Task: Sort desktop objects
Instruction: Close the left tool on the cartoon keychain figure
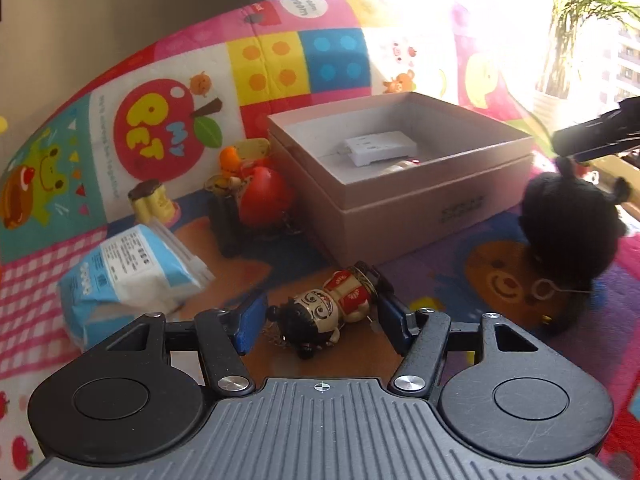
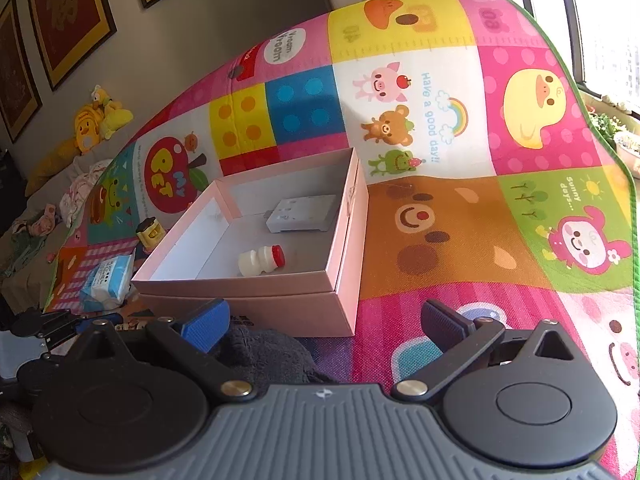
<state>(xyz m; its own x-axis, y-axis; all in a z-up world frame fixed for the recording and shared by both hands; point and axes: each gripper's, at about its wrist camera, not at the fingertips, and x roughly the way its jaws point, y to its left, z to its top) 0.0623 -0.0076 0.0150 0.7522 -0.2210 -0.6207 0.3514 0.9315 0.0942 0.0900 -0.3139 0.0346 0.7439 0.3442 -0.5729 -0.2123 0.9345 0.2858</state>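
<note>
A small doll figure (image 1: 320,310) with black hair and a red-and-white body lies slantwise on the play mat. My left gripper (image 1: 322,322) is shut on it, one blue pad at the hair and the other at the base. To the right, a black plush toy (image 1: 568,224) sits on the mat beside the pink box (image 1: 400,208). My right gripper (image 2: 326,326) stands open over the plush (image 2: 260,352), which lies by its left finger without being pinched. The box (image 2: 248,300) holds a white power adapter (image 2: 302,214) and a small white bottle with a red cap (image 2: 262,258).
Left of the box lie a blue-and-white tissue pack (image 1: 132,276), a red apple toy (image 1: 264,196), an orange toy (image 1: 230,158) and a small yellow figure (image 1: 154,202). The colourful mat (image 2: 460,220) stretches right of the box. A couch with yellow plush toys (image 2: 96,124) stands behind.
</note>
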